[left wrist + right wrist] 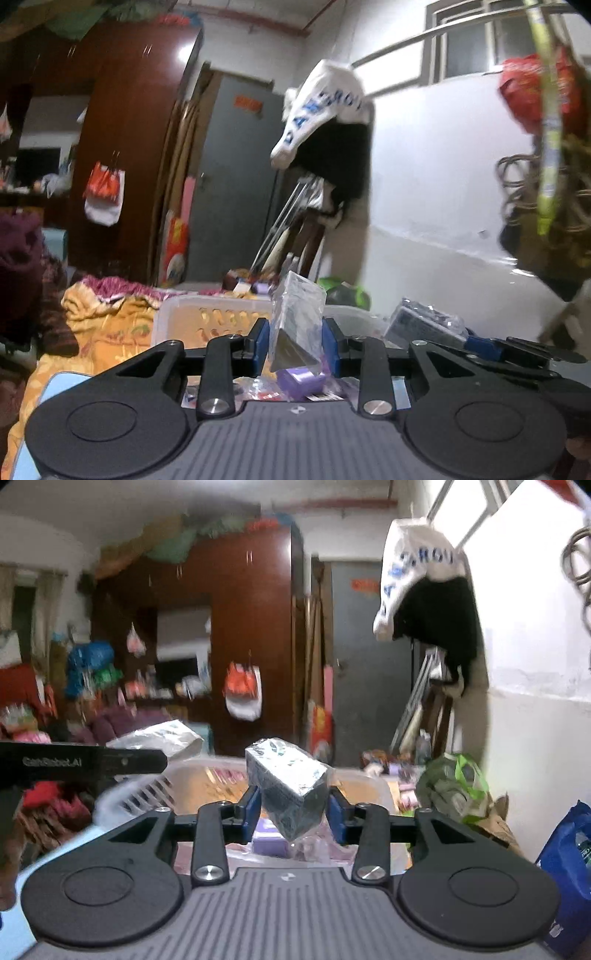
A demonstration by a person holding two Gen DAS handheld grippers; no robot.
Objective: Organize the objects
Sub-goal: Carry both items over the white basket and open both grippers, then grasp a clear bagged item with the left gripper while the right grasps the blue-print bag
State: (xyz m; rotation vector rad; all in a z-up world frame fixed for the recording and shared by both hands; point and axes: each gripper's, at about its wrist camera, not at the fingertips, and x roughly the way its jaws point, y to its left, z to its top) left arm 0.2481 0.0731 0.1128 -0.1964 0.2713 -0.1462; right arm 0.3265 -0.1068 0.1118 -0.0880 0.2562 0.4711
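In the left wrist view my left gripper [295, 332] is shut on a grey box in clear plastic wrap [295, 314], which stands tilted between the blue pads. The right wrist view shows my right gripper [293, 805] shut on a similar wrapped grey box [288, 786], held corner-down. Both boxes hang in the air above a white slotted basket [207, 314] [147, 790]. At the right of the left wrist view the right gripper [491, 349] carries its box [424, 321]. At the left of the right wrist view is the left gripper [92, 762] with its box [159, 738].
A purple box [301, 380] [269, 843] and small packets lie below the grippers. An orange patterned blanket [110, 325] lies left. A green bag [454, 786] and a blue bag [569, 864] sit right. A dark wardrobe [251, 635] and hanging clothes [332, 122] stand behind.
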